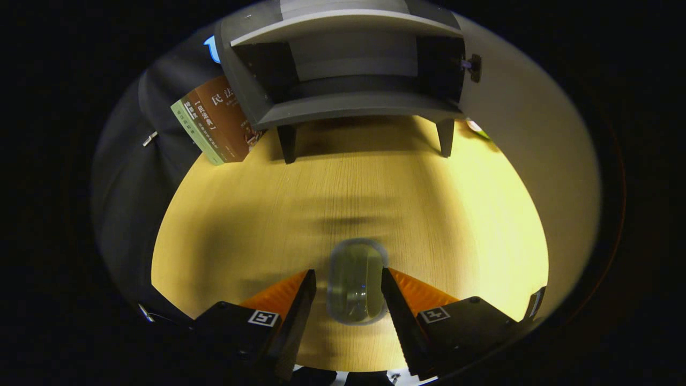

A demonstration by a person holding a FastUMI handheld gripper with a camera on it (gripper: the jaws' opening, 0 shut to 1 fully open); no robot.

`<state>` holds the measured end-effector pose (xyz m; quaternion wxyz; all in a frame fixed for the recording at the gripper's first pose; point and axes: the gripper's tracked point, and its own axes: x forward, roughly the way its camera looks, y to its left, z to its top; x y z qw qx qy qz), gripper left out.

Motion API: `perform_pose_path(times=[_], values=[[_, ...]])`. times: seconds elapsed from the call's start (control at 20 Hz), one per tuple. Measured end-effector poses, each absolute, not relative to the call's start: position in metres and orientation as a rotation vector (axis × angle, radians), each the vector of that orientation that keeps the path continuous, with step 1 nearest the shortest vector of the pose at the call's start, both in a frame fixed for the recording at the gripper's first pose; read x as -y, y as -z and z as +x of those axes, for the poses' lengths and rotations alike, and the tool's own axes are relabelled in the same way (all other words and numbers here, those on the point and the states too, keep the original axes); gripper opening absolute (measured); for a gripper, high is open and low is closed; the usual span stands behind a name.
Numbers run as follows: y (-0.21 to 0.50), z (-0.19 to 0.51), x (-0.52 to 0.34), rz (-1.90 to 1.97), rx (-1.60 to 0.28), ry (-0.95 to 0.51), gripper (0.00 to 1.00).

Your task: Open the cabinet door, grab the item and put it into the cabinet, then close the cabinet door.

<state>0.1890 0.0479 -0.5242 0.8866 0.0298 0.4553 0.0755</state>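
Observation:
A small clear glass cup (356, 281) sits between my fingers, and my gripper (347, 271) is shut on it, one finger against each side. It appears to be held a little above the wooden table (348, 182), with a blurred shadow just ahead of it. Beyond the fingers stands the grey cabinet (348, 107) on short legs. Its front is open, and inside I see a dark compartment under a shelf. The cabinet door (536, 134) is swung out wide to the right, with a small dark fitting (474, 67) at its inner edge.
A brown and green book (220, 123) leans against the cabinet's left side. A small green and white object (477, 128) lies behind the cabinet's right leg. Bare wooden tabletop stretches from the fingers to the cabinet. Dark cloth hangs on the left.

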Motion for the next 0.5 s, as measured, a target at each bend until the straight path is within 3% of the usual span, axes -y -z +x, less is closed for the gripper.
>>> perform_pose_path(times=[0.25,0.35,0.5], values=[[0.552,0.187,-0.052,0.06,-1.004,-0.172,0.77],[0.556,0.19,-0.051,0.062,-1.016,-0.165,0.55],[0.556,0.196,-0.05,0.066,-1.01,-0.158,0.55]])
